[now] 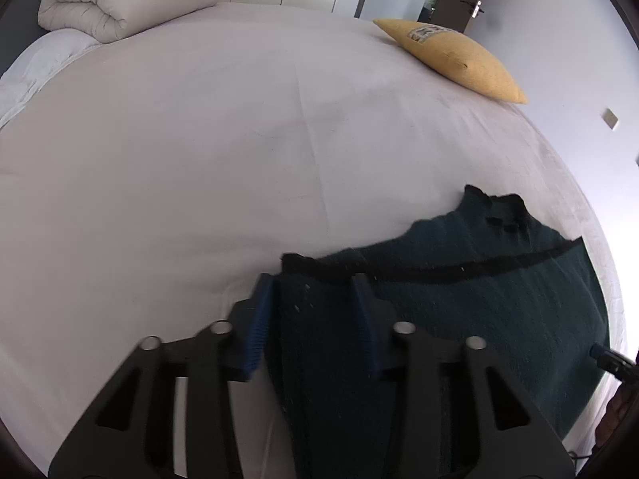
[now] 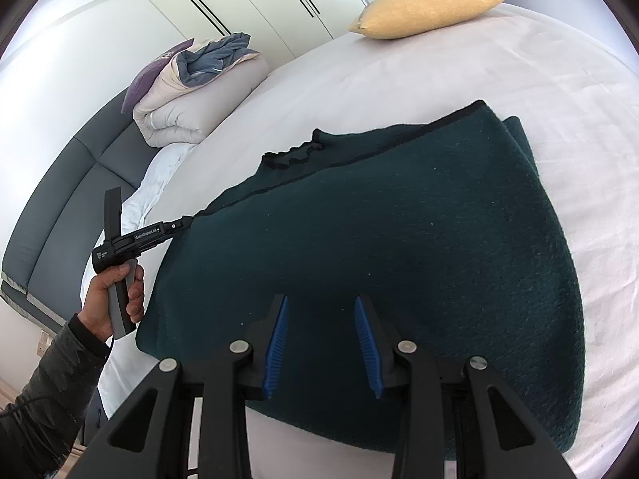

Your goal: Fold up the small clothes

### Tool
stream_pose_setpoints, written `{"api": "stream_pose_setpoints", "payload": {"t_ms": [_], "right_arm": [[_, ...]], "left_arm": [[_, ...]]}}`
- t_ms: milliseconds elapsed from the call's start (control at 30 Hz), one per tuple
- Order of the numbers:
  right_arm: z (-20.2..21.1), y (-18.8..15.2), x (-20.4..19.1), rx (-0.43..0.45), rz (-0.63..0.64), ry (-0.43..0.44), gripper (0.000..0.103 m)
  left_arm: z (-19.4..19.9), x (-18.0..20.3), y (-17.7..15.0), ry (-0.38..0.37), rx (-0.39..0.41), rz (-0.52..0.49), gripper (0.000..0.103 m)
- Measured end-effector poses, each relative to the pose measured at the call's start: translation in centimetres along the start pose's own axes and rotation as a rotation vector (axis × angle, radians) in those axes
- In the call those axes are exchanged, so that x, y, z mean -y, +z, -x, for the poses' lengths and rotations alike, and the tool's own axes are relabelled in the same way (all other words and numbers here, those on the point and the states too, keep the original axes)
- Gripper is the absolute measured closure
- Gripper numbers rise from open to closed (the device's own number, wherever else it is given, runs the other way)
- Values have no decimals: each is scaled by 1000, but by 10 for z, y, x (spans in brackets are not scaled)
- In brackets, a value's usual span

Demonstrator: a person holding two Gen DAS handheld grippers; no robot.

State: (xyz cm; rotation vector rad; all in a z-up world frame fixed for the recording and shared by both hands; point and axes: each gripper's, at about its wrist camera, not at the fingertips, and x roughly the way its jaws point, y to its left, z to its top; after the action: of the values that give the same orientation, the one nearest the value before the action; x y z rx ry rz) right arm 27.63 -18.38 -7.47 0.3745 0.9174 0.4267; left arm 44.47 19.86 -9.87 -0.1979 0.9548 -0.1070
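Garment (image 2: 399,239) on the bed (image 2: 439,72), long axis running between both parted, empty jaw sets: left hand-held gripper (image 1: 315,283) over its corner, right hand-held gripper (image 2: 321,303) over its near edge.

Garment (image 2: 379,231) flat on bed (image 2: 399,72); pillow (image 2: 427,10) beyond it (duvet (image 2: 191,95) far left).

Black grippers (image 2: 321,343) with blue ribbed pads (image 2: 275,347); dark quilted sleeve (image 2: 52,395).
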Motion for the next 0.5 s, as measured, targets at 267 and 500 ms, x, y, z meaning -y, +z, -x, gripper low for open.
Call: {"api": "stream_pose_setpoints", "payload": {"t_ms": [267,500], "right_arm": [[-1,0,4,3,-5,-12,65],[3,14,7,35,12,-53,65]], "left_arm": [[0,3,4,77,44,-28,95],[8,5,13,93,114,-1,98]]}}
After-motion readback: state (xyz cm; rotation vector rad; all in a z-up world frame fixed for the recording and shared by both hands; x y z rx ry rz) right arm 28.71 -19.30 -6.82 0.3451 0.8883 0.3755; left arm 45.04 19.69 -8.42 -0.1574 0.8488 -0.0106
